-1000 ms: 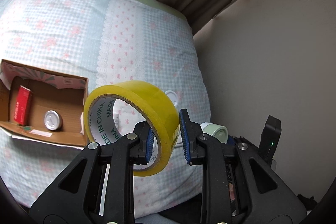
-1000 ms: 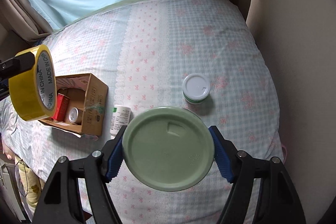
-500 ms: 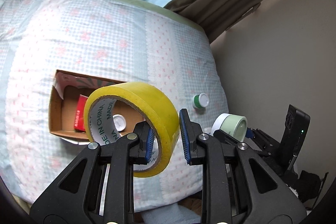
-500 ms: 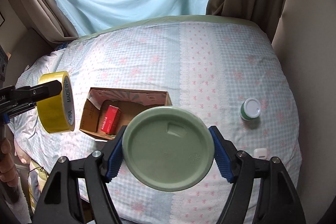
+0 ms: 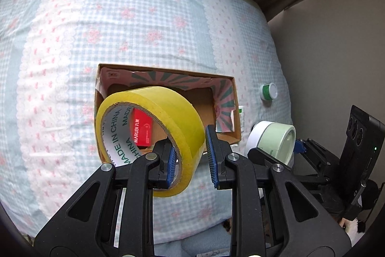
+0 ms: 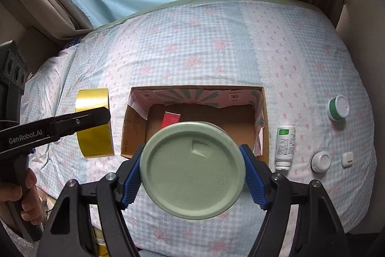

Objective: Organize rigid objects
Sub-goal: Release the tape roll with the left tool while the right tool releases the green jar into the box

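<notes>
Left wrist view, left gripper (image 5: 190,160) clamping yellow tape roll (image 5: 154,134), cardboard box (image 5: 226,129) at 12 o'clock, right gripper (image 6: 192,175) gripping green-lidded jar (image 6: 192,170).

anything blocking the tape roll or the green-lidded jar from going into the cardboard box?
Nothing visible. The box is open on top, holding only a red packet at its left. The tape roll in the left gripper and the jar in the right gripper hang near it.
</notes>
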`<action>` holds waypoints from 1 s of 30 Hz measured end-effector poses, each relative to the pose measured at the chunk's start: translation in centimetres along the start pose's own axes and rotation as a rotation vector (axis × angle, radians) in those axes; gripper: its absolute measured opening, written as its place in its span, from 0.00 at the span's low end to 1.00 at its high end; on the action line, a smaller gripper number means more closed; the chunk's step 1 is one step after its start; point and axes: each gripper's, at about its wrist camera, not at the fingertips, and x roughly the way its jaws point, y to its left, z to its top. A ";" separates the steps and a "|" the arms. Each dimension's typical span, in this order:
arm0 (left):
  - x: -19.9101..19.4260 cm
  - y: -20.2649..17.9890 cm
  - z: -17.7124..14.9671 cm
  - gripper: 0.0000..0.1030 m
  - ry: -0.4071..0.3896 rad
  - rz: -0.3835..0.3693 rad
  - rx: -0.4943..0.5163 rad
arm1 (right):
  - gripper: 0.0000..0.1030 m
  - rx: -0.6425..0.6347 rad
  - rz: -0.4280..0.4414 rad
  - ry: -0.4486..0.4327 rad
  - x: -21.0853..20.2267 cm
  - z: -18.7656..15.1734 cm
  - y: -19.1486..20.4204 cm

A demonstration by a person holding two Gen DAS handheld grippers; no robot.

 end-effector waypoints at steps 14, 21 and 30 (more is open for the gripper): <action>12.9 2.1 4.1 0.19 0.221 0.097 0.017 | 0.68 0.051 -0.034 0.144 12.3 1.8 -6.1; 15.1 1.0 5.2 0.40 0.271 0.247 0.104 | 0.69 0.149 0.039 0.155 14.2 2.8 -7.9; 14.2 1.2 4.8 1.00 0.260 0.304 0.125 | 1.00 0.189 0.066 0.149 13.8 3.0 -8.8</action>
